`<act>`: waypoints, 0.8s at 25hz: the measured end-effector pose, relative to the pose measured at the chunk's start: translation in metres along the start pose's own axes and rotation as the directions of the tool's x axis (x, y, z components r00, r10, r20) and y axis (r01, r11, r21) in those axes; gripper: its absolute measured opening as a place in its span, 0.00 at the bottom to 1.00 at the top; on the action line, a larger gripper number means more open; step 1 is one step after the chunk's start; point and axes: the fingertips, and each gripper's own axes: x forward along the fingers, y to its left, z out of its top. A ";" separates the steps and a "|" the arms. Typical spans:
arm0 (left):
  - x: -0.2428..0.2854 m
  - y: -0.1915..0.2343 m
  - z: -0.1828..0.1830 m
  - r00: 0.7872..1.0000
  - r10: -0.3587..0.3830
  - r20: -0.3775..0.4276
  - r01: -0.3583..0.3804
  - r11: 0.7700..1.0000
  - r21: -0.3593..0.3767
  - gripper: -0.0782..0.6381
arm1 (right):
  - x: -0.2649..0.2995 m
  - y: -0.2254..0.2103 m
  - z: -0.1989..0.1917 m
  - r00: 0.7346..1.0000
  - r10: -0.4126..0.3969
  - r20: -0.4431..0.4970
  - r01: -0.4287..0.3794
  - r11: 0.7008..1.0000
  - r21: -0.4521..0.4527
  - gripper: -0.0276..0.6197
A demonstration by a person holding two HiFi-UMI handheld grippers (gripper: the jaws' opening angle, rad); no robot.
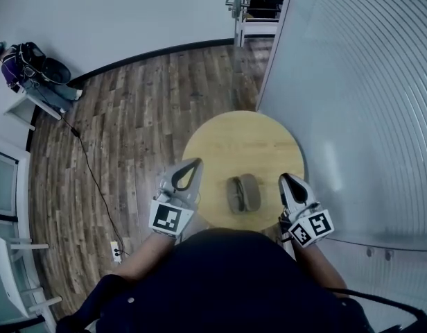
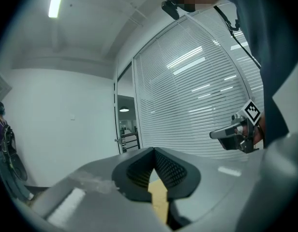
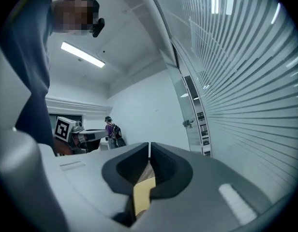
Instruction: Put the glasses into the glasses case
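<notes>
Jaws are closed on both, nothing in them. The left gripper [image 1: 197, 164] and right gripper [image 1: 285, 179] sit either side of the glasses case [image 1: 242, 193], clear of it. The case lies near the front edge of the round wooden table [image 1: 248, 137] — plank floor [image 1: 130, 116] beyond.

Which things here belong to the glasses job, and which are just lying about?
Job: glasses case on the round table; left gripper and right gripper, both shut and empty. No loose glasses visible.
Lying about: floor cable, power strip, person in the far corner.
</notes>
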 end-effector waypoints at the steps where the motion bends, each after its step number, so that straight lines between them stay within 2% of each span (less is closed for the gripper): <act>1: 0.000 0.000 0.002 1.000 0.006 0.003 -0.006 1.000 -0.007 0.12 | 0.000 0.000 0.003 1.000 0.003 0.002 -0.003 1.000 -0.007 0.06; 8: 0.000 -0.004 0.010 1.000 0.017 0.012 -0.017 1.000 -0.022 0.12 | -0.001 0.008 0.009 1.000 0.026 -0.014 -0.027 0.998 -0.056 0.06; 15: -0.003 -0.010 0.005 1.000 0.007 -0.013 -0.007 1.000 -0.019 0.12 | -0.009 0.008 0.005 0.999 0.024 -0.034 -0.026 0.999 -0.041 0.06; 18: -0.009 -0.007 0.004 1.000 0.005 -0.013 -0.005 1.000 0.017 0.12 | -0.010 0.013 0.002 0.999 0.027 -0.045 -0.029 0.999 -0.043 0.06; 20: -0.012 -0.005 0.004 1.000 0.019 -0.007 -0.019 1.000 0.003 0.12 | -0.010 0.014 0.000 0.998 0.029 -0.050 -0.032 0.998 -0.045 0.06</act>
